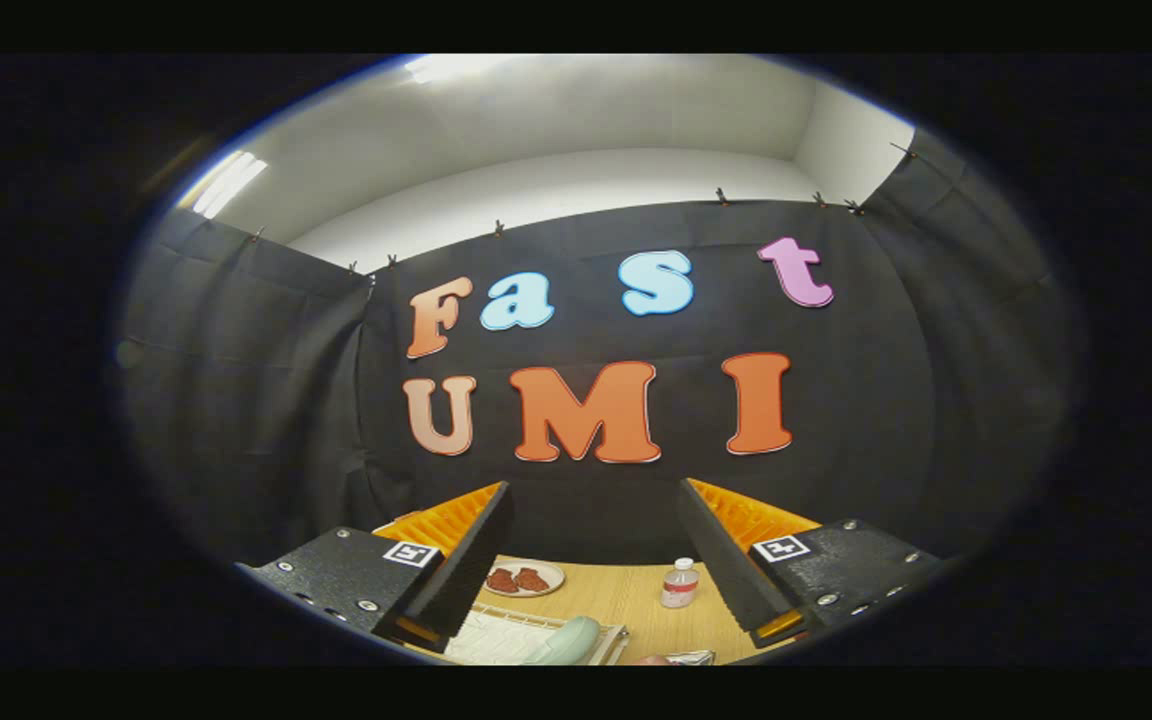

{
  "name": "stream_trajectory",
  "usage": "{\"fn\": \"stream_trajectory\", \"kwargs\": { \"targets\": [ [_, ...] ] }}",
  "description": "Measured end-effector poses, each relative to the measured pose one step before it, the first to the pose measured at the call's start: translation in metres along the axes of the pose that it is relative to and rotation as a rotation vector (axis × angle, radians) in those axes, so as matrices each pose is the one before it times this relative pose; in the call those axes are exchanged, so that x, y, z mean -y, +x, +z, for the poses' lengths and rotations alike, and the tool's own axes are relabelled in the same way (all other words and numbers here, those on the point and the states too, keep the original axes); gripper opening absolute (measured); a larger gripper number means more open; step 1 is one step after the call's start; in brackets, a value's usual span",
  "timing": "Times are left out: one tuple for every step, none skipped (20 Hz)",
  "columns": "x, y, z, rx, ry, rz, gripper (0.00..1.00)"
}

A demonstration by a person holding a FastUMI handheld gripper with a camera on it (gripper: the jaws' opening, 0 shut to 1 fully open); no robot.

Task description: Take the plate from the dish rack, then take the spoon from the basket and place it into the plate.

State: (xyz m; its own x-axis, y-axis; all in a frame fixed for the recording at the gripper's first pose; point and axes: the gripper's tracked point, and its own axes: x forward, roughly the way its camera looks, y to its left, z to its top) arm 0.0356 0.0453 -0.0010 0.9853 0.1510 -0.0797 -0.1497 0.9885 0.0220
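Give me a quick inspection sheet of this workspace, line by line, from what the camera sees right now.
Surface: wooden table.
Job's things: pale green plate standing in the white dish rack, between the fingers; spoon and basket not made out.
Clutter: small plate with brown food; clear bottle; crumpled foil-like item.
Tool: open, raised above the table, holding nothing.
Cables: nothing seen.
Surroundings: black cloth wall, white ceiling above.

My one camera rides on the hand-held gripper [596, 540] and looks forward along its two spread fingers, tilted up toward the black cloth booth wall [266, 400] and the white ceiling [576, 110]. I sit well above the light wooden surface [626, 595], which I see low between the fingers, some way off.
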Motion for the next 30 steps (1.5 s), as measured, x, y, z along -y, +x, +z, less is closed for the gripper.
{"fn": "stream_trajectory", "kwargs": {
  "targets": [
    [-0.00136,0.00288,-0.00593,-0.02289,0.00434,0.01114,0.98],
    [-0.00031,0.00275,-0.00670,-0.02509,0.00662,0.00802,0.98],
    [-0.00097,0.00323,-0.00705,-0.02874,0.00825,0.00905,0.98],
    [-0.00033,0.00477,-0.00933,-0.03367,0.01018,0.00611,0.98],
    [0.00091,0.00494,-0.01105,-0.04466,0.01298,0.00561,0.98],
    [0.00082,0.00401,-0.01195,-0.04986,0.01330,0.00571,0.98],
    [0.00273,0.00410,-0.01280,-0.05544,0.01387,-0.00253,0.98],
    [0.00198,0.00408,-0.01305,-0.05276,0.01221,0.00046,0.98],
    [0.00116,0.00478,-0.00898,-0.04395,0.00690,0.00074,0.98],
    [0.00047,0.00549,-0.00808,-0.03757,0.00087,0.00290,0.98],
    [-0.00131,0.00535,-0.00741,-0.03318,-0.00022,0.00439,0.98],
    [-0.00390,0.00726,-0.00928,-0.04165,-0.00437,0.00961,0.98],
    [-0.00396,0.00712,-0.00931,-0.04067,-0.00334,0.00996,0.97],
    [-0.00270,0.00646,-0.00822,-0.03861,-0.00135,0.01163,0.97],
    [-0.00128,0.00660,-0.01113,-0.04244,-0.00111,0.00555,0.97],
    [0.00033,0.00380,-0.01198,-0.04434,-0.00111,0.00329,0.96],
    [0.00061,0.00639,-0.00954,-0.04609,-0.00252,-0.00071,0.96],
    [0.00219,0.00785,-0.00898,-0.05141,-0.00073,-0.00863,0.96],
    [0.00186,0.00849,-0.01025,-0.05496,0.00944,-0.00514,0.94],
    [-0.00012,0.00915,-0.01126,-0.06394,0.01366,-0.00320,0.94],
    [0.00088,0.00836,-0.01155,-0.07014,0.01046,-0.00074,0.93],
    [0.00245,0.00666,-0.00948,-0.05989,0.00936,-0.00439,0.91],
    [0.00253,0.00698,-0.00675,-0.04929,0.00156,-0.01183,0.89],
    [0.00164,0.00611,-0.00594,-0.03620,-0.00473,-0.01032,0.88],
    [0.00348,0.00717,-0.00453,-0.03411,-0.00896,-0.01666,0.85],
    [0.00143,0.00709,-0.00603,-0.03599,-0.01060,-0.01143,0.84],
    [0.00093,0.00707,-0.00475,-0.03423,-0.00769,-0.00912,0.84],
    [-0.00086,0.00596,-0.00489,-0.03448,-0.00312,0.00064,0.83],
    [-0.00124,0.00576,-0.00461,-0.03927,-0.00008,0.00202,0.79],
    [-0.00054,0.00463,-0.00385,-0.02996,0.00151,0.00189,0.77]
  ]
}}
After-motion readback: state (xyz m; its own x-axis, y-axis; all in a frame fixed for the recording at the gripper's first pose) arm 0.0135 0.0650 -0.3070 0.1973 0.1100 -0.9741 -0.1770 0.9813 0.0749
